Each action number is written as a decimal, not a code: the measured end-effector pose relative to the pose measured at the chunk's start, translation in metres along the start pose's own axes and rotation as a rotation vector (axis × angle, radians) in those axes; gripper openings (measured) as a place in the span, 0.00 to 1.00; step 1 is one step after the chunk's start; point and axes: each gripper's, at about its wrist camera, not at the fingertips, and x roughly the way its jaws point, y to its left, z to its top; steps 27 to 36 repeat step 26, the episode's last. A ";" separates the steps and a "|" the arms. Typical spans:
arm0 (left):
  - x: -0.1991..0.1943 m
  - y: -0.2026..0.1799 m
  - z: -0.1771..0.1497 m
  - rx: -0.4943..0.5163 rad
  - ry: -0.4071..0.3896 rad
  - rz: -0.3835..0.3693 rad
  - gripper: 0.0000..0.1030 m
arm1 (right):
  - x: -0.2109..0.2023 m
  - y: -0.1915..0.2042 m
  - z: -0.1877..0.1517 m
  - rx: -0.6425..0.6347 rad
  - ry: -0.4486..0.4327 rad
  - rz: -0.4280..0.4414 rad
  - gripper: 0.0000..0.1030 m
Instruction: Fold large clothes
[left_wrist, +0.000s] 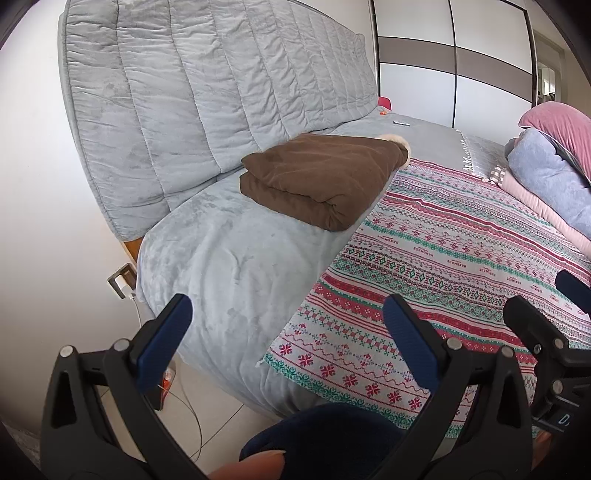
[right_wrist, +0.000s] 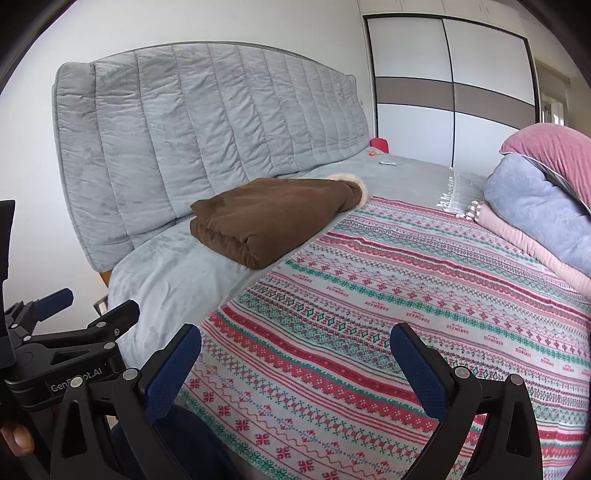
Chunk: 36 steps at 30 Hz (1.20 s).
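Note:
A brown garment (left_wrist: 314, 177) with a pale fur trim lies folded in a thick bundle on the grey bed cover, near the quilted headboard; it also shows in the right wrist view (right_wrist: 273, 218). My left gripper (left_wrist: 288, 321) is open and empty, held above the near edge of the bed, well short of the bundle. My right gripper (right_wrist: 295, 354) is open and empty above the patterned blanket (right_wrist: 406, 295). The right gripper also shows at the right edge of the left wrist view (left_wrist: 546, 306). The left gripper shows at the left edge of the right wrist view (right_wrist: 88, 306).
A red, green and white patterned blanket (left_wrist: 461, 258) is spread flat over the bed. Stacked pink and blue bedding (right_wrist: 535, 221) lies at the right. A grey quilted headboard (left_wrist: 207, 96) stands behind. A wardrobe (right_wrist: 443, 92) fills the far wall. A wall socket with cable (left_wrist: 123, 282) is at lower left.

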 end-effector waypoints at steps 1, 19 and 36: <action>0.000 0.000 0.000 0.000 0.001 -0.001 0.99 | 0.000 0.000 0.000 0.000 0.001 0.000 1.00; 0.001 -0.003 -0.001 0.008 0.004 -0.007 0.99 | 0.001 -0.001 0.000 0.001 0.002 -0.001 1.00; -0.001 -0.005 -0.001 0.018 -0.014 0.017 0.99 | 0.002 -0.001 -0.001 0.003 0.001 -0.001 1.00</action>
